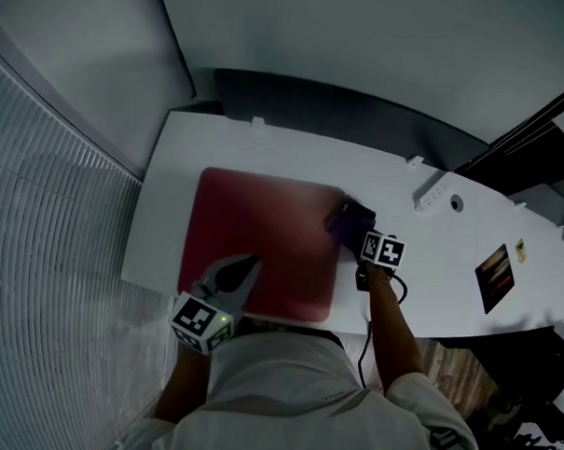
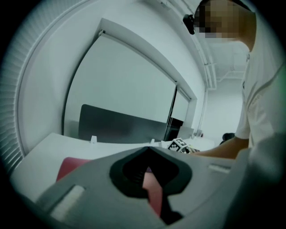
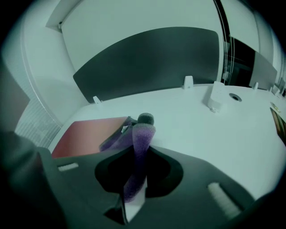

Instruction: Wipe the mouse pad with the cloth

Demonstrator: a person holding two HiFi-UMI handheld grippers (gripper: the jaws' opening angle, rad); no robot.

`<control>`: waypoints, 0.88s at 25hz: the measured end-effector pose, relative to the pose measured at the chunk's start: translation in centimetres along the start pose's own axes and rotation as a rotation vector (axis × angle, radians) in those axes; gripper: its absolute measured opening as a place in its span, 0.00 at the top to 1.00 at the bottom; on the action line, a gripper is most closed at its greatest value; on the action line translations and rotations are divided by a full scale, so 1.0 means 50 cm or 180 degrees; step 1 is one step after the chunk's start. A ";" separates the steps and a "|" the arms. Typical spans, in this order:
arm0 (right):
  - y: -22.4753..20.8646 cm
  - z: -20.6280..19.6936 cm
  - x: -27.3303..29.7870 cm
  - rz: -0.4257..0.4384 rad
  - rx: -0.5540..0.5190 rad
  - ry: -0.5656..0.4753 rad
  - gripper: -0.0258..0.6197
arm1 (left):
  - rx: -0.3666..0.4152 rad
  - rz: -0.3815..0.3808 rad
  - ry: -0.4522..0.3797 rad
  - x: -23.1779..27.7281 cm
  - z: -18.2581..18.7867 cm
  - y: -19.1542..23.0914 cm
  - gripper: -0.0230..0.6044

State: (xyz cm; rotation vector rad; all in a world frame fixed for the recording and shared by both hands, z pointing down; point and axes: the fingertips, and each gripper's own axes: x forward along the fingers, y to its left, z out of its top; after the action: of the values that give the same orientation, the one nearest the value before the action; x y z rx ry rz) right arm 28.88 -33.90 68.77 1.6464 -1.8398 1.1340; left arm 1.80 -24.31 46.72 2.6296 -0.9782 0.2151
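1. A red mouse pad (image 1: 263, 242) is seen lying flat on a white table (image 1: 419, 286).
2. A purple cloth (image 3: 139, 143) is clamped between the jaws of the right gripper (image 1: 352, 222). It is held at the far right corner of the mouse pad, and a fold of it is seen trailing onto that corner.
3. The left gripper (image 1: 249, 264) is held over the near edge of the mouse pad, left of its middle. Its jaws are pressed together at the tips, and nothing is caught between them.
4. A white power strip (image 1: 434, 191) and a dark card (image 1: 495, 273) are seen on the table, both well to the right of the mouse pad.
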 end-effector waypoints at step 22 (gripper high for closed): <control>0.772 0.053 -0.113 0.1857 -0.0647 -0.0706 0.88 | -0.0032 0.0400 -0.0108 -0.315 0.029 0.251 0.96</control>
State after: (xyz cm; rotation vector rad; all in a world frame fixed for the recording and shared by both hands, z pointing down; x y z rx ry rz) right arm -6.29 -33.88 51.71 1.1872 -2.5882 0.9511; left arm -18.26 -24.18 44.54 2.5727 -1.1542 0.1953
